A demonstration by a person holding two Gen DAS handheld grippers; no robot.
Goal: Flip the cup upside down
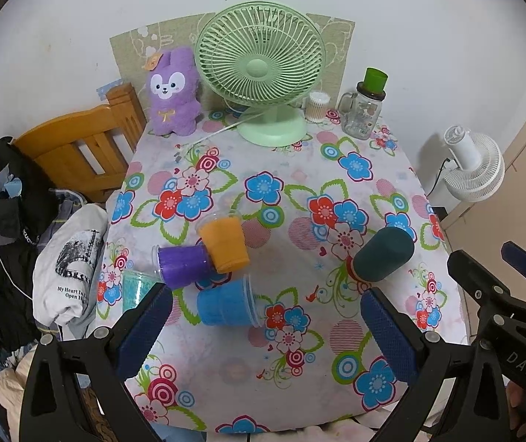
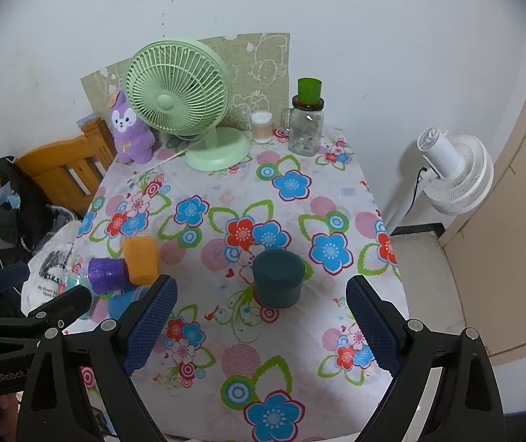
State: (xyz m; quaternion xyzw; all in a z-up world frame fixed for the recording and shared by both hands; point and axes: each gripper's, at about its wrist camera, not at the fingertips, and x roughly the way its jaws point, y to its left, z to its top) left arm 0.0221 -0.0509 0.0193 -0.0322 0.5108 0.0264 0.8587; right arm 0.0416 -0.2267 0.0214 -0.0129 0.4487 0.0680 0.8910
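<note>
A: Where does the dark teal cup (image 2: 278,278) sit?

B: Toward the table's (image 2: 336,191) right edge, closed end up, apparently already inverted, well apart from the cups lying on their sides at the left edge.

A: Which gripper is nearer?

B: The right gripper (image 2: 261,326); the cup stands straight ahead between its spread, empty fingers. The left gripper (image 1: 266,326), also spread and empty, faces the blue cup (image 1: 226,304).

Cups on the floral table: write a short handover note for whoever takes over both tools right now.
Left tool: open, empty, hovering over the cup cluster.
Right tool: open, empty, facing the dark teal cup.
Dark teal cup stands upside down, apparently done.
Orange cup, purple cup and blue cup lie on their sides, touching; a light teal cup sits at the table's left edge.
Left: flip these.
</note>
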